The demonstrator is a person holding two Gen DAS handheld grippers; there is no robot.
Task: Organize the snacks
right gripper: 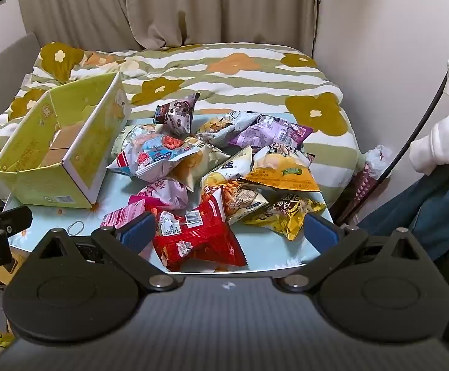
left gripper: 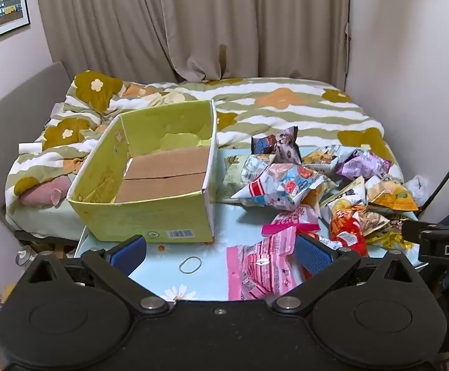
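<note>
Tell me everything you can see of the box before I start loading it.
The box is yellow-green printed cardboard, open-topped, upright, with brown bottom flaps showing inside and nothing in it. A barcode sits low on its near wall. It stands on the table's left part, beside the snack pile; its far inner wall looks torn.

A small table (left gripper: 218, 216) with a pale blue daisy-print top stood against the bed (left gripper: 286, 108). On its left side sat an open green cardboard box (left gripper: 150, 216), with a rubber band (left gripper: 190, 265) lying loose just in front of it. A heap of snack bags (right gripper: 212, 167) covered the right side, a pink one (left gripper: 264, 266) and a red one (right gripper: 199, 235) nearest the front edge.
</note>
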